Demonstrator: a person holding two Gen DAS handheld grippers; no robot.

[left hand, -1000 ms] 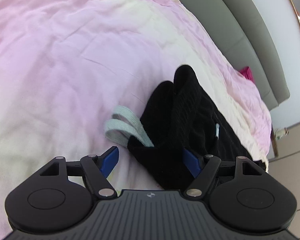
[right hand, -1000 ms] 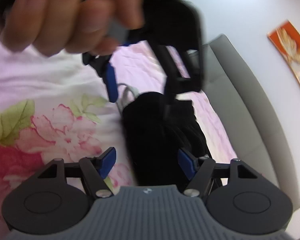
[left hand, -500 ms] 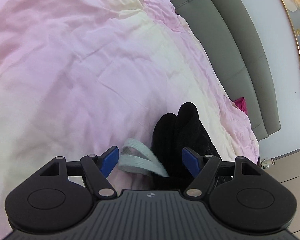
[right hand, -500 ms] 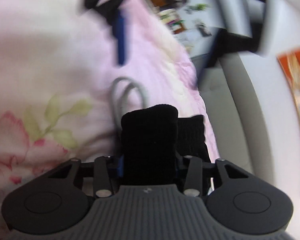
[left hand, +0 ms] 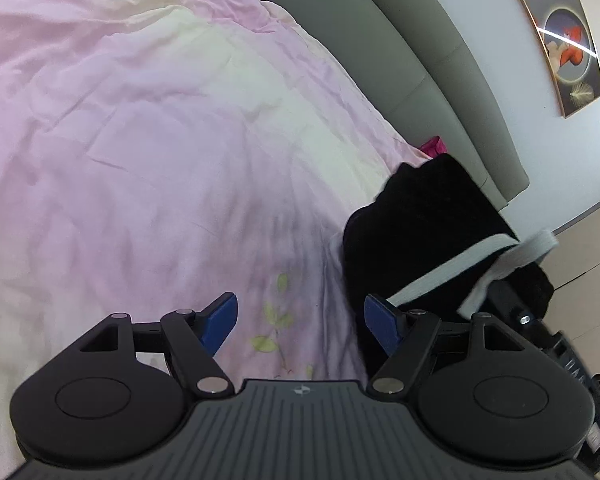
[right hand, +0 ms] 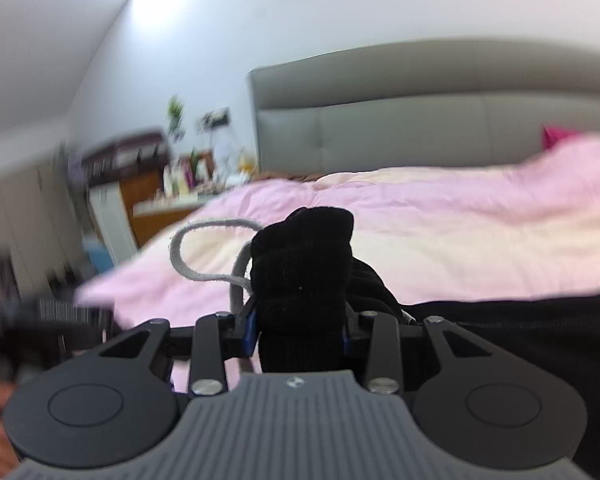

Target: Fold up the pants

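Observation:
The black pants [right hand: 302, 276] are bunched between the blue pads of my right gripper [right hand: 298, 334], which is shut on them and holds them off the bed. Grey drawstring loops [right hand: 204, 248] hang out to the left of the bunch. In the left wrist view the same black bundle [left hand: 428, 232] hangs at the right, with a grey drawstring [left hand: 452, 268] across it and part of the right gripper [left hand: 516, 312] below it. My left gripper [left hand: 300, 320] is open and empty, just left of the bundle, above the pink bedsheet [left hand: 160, 140].
A grey padded headboard [left hand: 420, 60] runs along the far side of the bed. A framed picture [left hand: 568, 36] hangs on the wall. A magenta item [left hand: 434, 146] lies by the headboard. A cluttered wooden cabinet [right hand: 156, 184] stands at the left of the right wrist view.
My right gripper closed on the pants and lifted them off the bed. My left gripper stayed open and drew back, so the bundle now sits to its right instead of between its fingers.

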